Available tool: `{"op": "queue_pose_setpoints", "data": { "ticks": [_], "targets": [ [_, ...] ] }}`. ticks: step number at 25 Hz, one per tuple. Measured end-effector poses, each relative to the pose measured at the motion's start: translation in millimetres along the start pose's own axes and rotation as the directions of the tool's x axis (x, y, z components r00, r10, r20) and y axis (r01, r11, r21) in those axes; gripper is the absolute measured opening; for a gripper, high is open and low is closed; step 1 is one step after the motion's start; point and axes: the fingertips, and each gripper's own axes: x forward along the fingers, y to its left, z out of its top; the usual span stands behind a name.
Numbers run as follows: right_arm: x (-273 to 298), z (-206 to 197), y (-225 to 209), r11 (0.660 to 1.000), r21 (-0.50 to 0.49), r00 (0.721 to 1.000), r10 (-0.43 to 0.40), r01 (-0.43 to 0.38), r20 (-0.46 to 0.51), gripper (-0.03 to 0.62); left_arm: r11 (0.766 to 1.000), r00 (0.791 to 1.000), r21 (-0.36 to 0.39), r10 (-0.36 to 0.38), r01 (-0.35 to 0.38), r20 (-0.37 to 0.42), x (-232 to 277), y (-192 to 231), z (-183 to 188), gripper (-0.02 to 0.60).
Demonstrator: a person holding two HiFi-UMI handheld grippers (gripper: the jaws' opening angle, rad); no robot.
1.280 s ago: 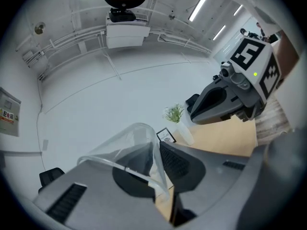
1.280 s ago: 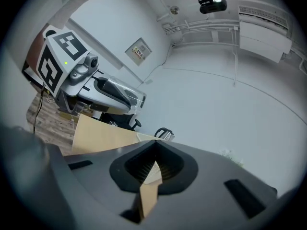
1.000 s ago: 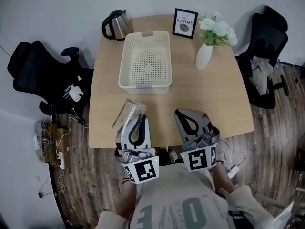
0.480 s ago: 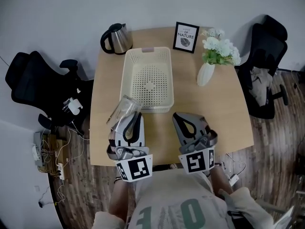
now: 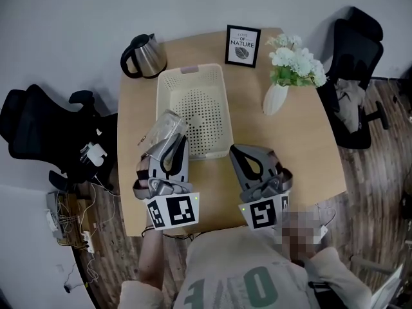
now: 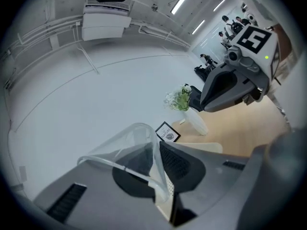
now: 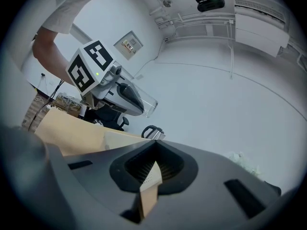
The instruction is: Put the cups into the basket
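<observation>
Between the jaws of the left gripper (image 5: 171,145) a clear plastic cup (image 5: 159,129) is pinched by its thin wall near the rim. It juts ahead of the tips, probably so the body can drop free. Just beyond and right of those jaws lies the empty cream basket (image 5: 226,108); the cup hangs at its near left rim, not yet inside. Beside the basket's near right corner, the right gripper (image 5: 239,153) has its jaws pressed together on nothing, seemingly idle. Past both pairs of jaws, the pale wooden table (image 5: 302,147) carries a kettle (image 5: 143,55), a framed print (image 5: 243,46) and a vase of flowers (image 5: 275,98). Black chairs (image 5: 32,124) flank it on a plank floor (image 5: 373,192).
</observation>
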Motion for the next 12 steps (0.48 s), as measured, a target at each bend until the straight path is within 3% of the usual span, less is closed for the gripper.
{"op": "queue_pose_setpoints", "data": {
  "ticks": [6, 10, 12],
  "targets": [
    [17.4, -7.4, 0.3, 1.0, -0.006, 1.0, 0.009, -0.009, -0.015, -0.002, 0.997, 0.995, 0.05, -0.057, 0.061, -0.082, 30.0, 8.7, -16.9, 0.041],
    [27.0, -9.4, 0.0, 1.0, 0.004, 1.0, 0.013, -0.013, -0.015, -0.002, 0.98, 0.961, 0.086, -0.158, 0.181, -0.227, 51.8, 6.1, -42.9, 0.041],
    [32.1, -10.7, 1.1, 1.0, 0.005, 1.0, 0.021, -0.021, -0.016, -0.002, 0.974, 0.948, 0.084, -0.182, 0.21, -0.26, 60.1, 5.3, -52.4, 0.041]
  ]
}}
